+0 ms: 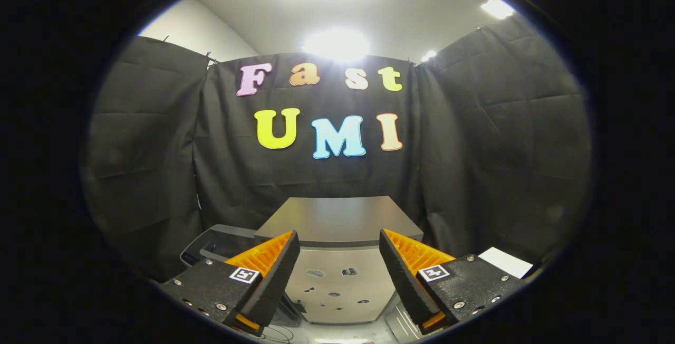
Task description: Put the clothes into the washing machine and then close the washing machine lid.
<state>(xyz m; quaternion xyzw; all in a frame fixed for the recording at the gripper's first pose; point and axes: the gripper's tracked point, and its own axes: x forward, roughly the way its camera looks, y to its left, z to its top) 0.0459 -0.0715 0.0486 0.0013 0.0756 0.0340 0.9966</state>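
Floor [337, 333], washing machine [337, 259], bin [216, 246] beside

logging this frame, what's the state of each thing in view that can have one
washing machine: lid down, top flat and bare
gripper: fingers open, nothing between them, held in front of the machine
dark bin: beside the machine, past one finger; contents cannot be told
white sheet: lying flat past the other finger

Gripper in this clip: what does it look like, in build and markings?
The gripper has two wedge-shaped fingers with ribbed outer sides and textured inner pads. Each sits on a black block fastened with silver screws and carrying a square black-and-white fiducial tag. The fingers stand apart, open, ahead of the grey washing machine.
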